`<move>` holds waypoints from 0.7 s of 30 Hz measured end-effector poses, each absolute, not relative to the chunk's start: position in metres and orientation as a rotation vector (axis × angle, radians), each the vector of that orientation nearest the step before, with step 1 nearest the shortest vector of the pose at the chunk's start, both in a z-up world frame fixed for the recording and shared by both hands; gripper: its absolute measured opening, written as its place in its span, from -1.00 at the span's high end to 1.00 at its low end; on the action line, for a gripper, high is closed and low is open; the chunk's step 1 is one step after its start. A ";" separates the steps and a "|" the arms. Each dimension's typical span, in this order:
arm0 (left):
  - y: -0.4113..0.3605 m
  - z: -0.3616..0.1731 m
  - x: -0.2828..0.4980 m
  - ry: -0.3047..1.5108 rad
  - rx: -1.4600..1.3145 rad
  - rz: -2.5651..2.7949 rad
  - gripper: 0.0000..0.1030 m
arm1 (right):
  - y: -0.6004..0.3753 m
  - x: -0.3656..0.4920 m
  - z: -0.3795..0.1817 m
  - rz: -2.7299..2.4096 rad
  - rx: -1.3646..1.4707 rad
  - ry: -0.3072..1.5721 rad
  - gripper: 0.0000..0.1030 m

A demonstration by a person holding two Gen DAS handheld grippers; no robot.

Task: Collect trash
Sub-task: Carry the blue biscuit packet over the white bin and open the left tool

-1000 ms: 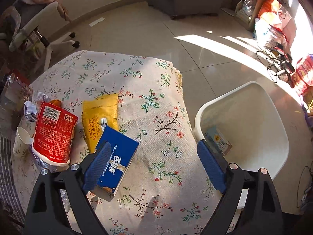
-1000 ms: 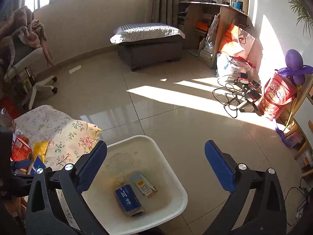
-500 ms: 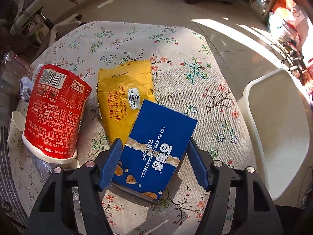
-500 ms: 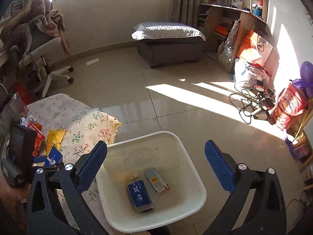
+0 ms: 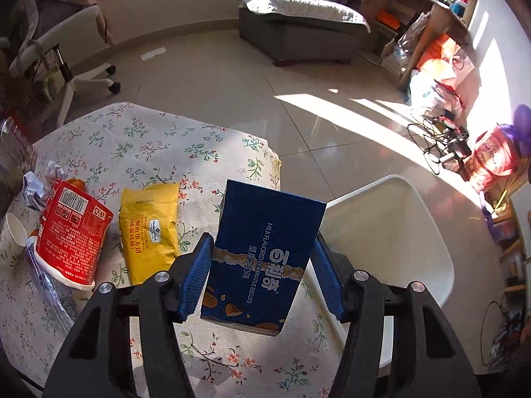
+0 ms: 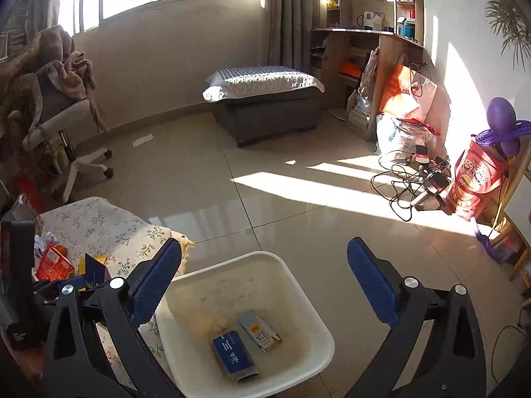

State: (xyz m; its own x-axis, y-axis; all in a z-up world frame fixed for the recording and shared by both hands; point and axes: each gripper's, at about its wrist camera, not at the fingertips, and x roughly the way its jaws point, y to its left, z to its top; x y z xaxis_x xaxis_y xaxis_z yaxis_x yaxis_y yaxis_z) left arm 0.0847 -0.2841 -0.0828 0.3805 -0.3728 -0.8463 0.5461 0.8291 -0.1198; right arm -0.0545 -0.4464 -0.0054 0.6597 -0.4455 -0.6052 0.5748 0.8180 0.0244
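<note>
The left gripper (image 5: 262,278) has its jaws closed on the sides of the blue biscuit box (image 5: 265,258), held clear above the floral table (image 5: 139,142) near its right edge, so the step in hand looks like carrying this piece of trash to the white bin (image 5: 398,232) on the floor just beside that edge. Next, the box likely needs moving rightward over the bin's rim before release. The right gripper (image 6: 262,282) hangs over the bin, jaws wide apart and empty; a yellow packet (image 5: 149,232) and red cup (image 5: 73,235) wait towards the table's left edge.
</note>
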 end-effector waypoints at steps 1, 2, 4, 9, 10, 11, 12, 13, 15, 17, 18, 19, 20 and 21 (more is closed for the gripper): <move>-0.291 -0.080 0.079 1.018 0.165 -0.626 -0.14 | -0.448 -0.058 -0.003 -0.597 0.229 0.600 -0.86; -0.298 -0.078 0.074 1.016 0.138 -0.667 -0.14 | -0.450 -0.061 0.000 -0.610 0.239 0.580 -0.86; -0.313 -0.080 0.063 1.039 0.085 -0.754 -0.21 | -0.455 -0.066 0.004 -0.636 0.264 0.544 -0.86; -0.337 -0.087 0.047 1.087 0.030 -0.883 -0.51 | -0.466 -0.077 0.007 -0.686 0.308 0.495 -0.86; -0.340 -0.087 0.046 1.083 0.041 -0.883 -0.52 | -0.467 -0.077 0.006 -0.689 0.314 0.498 -0.86; -0.341 -0.086 0.045 1.077 0.053 -0.875 -0.52 | -0.468 -0.076 0.005 -0.690 0.319 0.504 -0.86; -0.342 -0.086 0.044 1.070 0.061 -0.862 -0.53 | -0.469 -0.075 0.004 -0.689 0.324 0.509 -0.86; -0.340 -0.084 0.044 1.061 0.065 -0.846 -0.54 | -0.469 -0.074 0.003 -0.687 0.327 0.514 -0.86; -0.336 -0.081 0.046 1.038 0.081 -0.800 -0.54 | -0.466 -0.073 0.002 -0.684 0.318 0.520 -0.86; -0.327 -0.078 0.048 1.014 0.094 -0.753 -0.54 | -0.463 -0.070 0.001 -0.679 0.304 0.530 -0.86; -0.323 -0.076 0.050 1.003 0.098 -0.733 -0.54 | -0.461 -0.068 0.000 -0.677 0.298 0.538 -0.86; -0.320 -0.074 0.052 0.991 0.106 -0.706 -0.54 | -0.460 -0.066 -0.001 -0.675 0.292 0.547 -0.86; -0.317 -0.073 0.054 0.981 0.114 -0.679 -0.55 | -0.458 -0.063 -0.003 -0.673 0.286 0.557 -0.86; -0.312 -0.071 0.057 0.975 0.114 -0.661 -0.60 | -0.456 -0.061 -0.004 -0.671 0.280 0.567 -0.86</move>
State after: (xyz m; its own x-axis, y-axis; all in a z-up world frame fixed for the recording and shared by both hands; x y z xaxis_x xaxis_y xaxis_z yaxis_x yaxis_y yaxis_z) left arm 0.0567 -0.3123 -0.0713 0.3833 -0.4679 -0.7963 0.5670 0.7998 -0.1970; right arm -0.0606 -0.4563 -0.0039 0.6408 -0.5057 -0.5777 0.6536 0.7540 0.0649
